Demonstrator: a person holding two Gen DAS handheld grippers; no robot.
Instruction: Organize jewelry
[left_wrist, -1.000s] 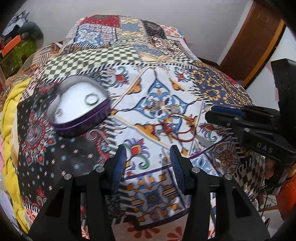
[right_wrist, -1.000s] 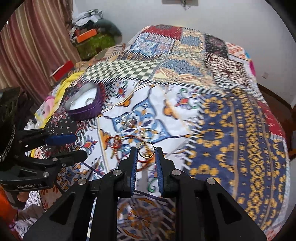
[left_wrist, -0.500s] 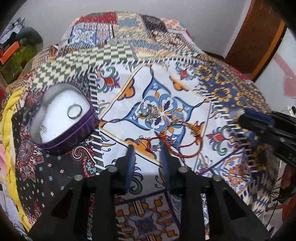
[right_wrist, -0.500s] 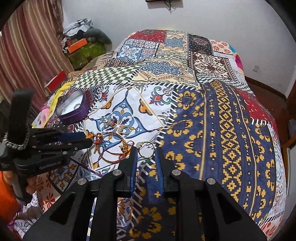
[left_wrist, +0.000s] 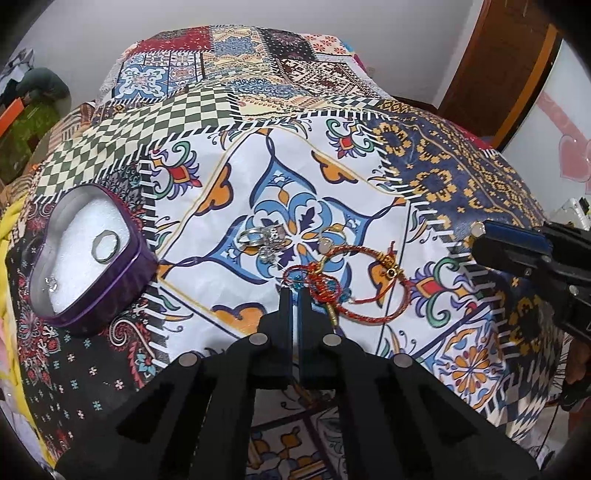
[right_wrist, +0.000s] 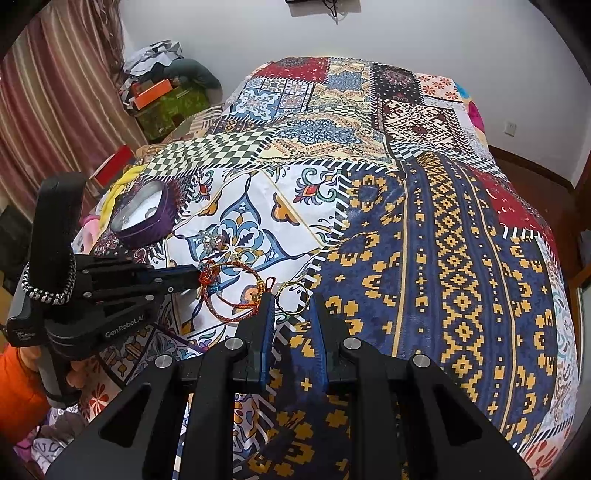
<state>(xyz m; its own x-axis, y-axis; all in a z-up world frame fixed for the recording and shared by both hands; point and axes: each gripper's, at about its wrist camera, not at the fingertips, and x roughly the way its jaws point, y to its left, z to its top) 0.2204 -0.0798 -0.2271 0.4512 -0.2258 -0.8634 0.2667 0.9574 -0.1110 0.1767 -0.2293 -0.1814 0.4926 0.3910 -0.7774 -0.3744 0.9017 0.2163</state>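
Your left gripper (left_wrist: 294, 291) has its jaws nearly clenched at the knotted end of the red cord bracelet (left_wrist: 354, 284), which lies on the bed's patchwork quilt (left_wrist: 332, 129); you cannot tell from either view whether cord is actually pinched. Your right gripper (right_wrist: 291, 314) grasps a thin gold ring (right_wrist: 292, 298) by its lower edge, the ring standing upright between the pads.

Watch these risks:
- The bracelet loop trails toward 3 o'clock in the left view, and the gold ring sits just beside its tassel end. Lift either one carelessly and cord may snag the ring or drag it free.
- The silver rings (left_wrist: 264, 236) lie at 12 o'clock from your left jaws, near the cord; a sweeping cord could scatter them.
- The purple tin (left_wrist: 88, 254), at 9 o'clock, already holds a ring (left_wrist: 105, 245). A thin edge grip could let the gold ring twist and drop into the busy quilt pattern.
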